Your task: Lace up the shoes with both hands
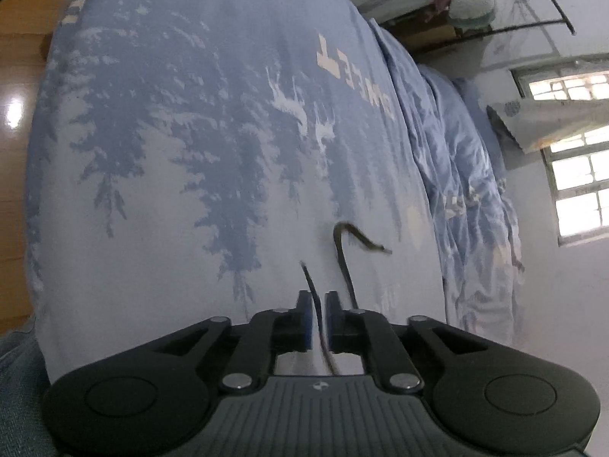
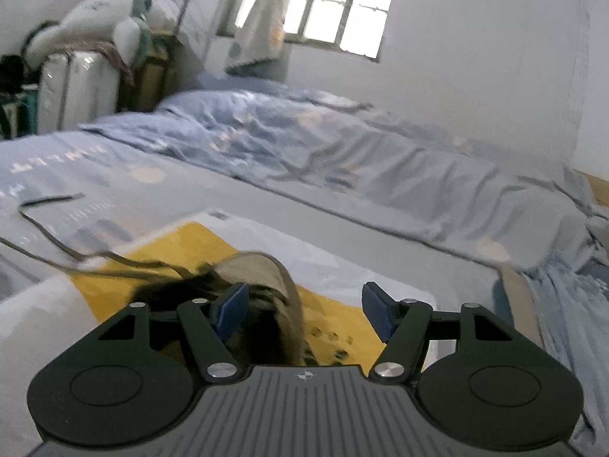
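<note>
A bed (image 2: 266, 205) with a pale blue printed cover fills both views. On it lies a flat yellow-and-white sheet or box (image 2: 182, 247), and on that sits the shoe (image 2: 259, 297), dark with a grey-brown collar, partly hidden behind the right tongs (image 2: 302, 310); blur keeps its eyelets from being read. From the shoe a dark lace (image 2: 49, 240) trails away to the left over the cover, its far end lying loose.

The right tongs stand spread wide and empty, hovering just over the shoe's opening. The left tongs (image 1: 319, 314) are clenched nearly shut on a thin dark strand of lace (image 1: 314, 301) that runs up between the blue pads, its tip poking out beyond them. A second strand (image 1: 354, 240) curls free on the bed just ahead.

By my reading, the step in hand is a threading or pulling one: the left side holds a lace end while the right is free to steady the shoe or take the other strand. Which eyelet comes next cannot be told. The next move calls for keeping the pinched end from slipping and bringing it in line with the shoe.
</note>
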A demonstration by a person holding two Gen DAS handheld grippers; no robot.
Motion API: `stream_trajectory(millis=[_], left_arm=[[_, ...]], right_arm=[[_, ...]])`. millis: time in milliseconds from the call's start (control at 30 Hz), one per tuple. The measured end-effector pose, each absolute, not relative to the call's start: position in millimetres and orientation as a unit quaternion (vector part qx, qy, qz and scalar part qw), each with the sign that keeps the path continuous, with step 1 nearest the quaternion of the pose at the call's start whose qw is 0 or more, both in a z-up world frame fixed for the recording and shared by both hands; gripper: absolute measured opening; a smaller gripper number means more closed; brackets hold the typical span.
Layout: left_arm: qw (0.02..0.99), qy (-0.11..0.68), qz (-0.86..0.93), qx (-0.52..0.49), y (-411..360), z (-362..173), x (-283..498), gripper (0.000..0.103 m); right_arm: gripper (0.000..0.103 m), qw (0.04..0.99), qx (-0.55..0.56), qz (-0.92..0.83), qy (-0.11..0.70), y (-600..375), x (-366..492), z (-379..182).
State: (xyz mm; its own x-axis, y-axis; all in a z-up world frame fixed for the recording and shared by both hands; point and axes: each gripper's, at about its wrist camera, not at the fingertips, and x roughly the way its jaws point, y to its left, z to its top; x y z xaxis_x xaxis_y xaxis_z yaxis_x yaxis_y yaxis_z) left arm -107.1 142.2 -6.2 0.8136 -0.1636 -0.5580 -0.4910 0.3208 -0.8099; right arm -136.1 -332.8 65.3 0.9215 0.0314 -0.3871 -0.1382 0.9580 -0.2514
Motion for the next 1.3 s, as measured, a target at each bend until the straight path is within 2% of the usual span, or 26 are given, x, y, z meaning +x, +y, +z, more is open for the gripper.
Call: stream_trajectory(millis=[67,133,200,267,500,700,833,900,967,1000,1300], left_arm=[[0.767,0.278,0.108,-0.568,146,-2,-106,0.025],[0.785,0.274,0.101,-0.547,146,5,-100,0.035],[0.806,0.273,0.098,-0.516,145,14,-93,0.037],[0.831,0.272,0.095,-0.477,141,24,-83,0.045],[0.904,0.312,0.087,-0.28,102,43,-31,0.046],[0.909,0.348,0.102,-0.204,88,25,2,0.045],[0.915,0.349,0.109,-0.168,85,18,12,0.044],[0.919,0.349,0.107,-0.147,82,17,20,0.038],[0.921,0.351,0.11,-0.132,78,14,26,0.007],[0.921,0.351,0.11,-0.128,76,14,27,0.002],[0.943,0.305,-0.015,-0.132,26,44,15,0.0]], right_arm=[[0.068,0.972,-0.135,0.053,0.183,-331,-139,69],[0.068,0.974,-0.132,0.053,0.175,-330,-139,72],[0.068,0.976,-0.124,0.052,0.169,-331,-139,75],[0.068,0.979,-0.114,0.051,0.162,-332,-140,77],[0.068,0.985,-0.083,0.065,0.135,-326,-144,87],[0.068,0.986,-0.08,0.089,0.119,-313,-148,92],[0.068,0.985,-0.078,0.1,0.116,-307,-148,93],[0.068,0.985,-0.074,0.102,0.117,-307,-149,93],[0.068,0.985,-0.071,0.102,0.119,-307,-147,93],[0.068,0.985,-0.07,0.103,0.12,-307,-147,93],[0.068,0.984,-0.022,0.107,0.141,-321,-143,92]])
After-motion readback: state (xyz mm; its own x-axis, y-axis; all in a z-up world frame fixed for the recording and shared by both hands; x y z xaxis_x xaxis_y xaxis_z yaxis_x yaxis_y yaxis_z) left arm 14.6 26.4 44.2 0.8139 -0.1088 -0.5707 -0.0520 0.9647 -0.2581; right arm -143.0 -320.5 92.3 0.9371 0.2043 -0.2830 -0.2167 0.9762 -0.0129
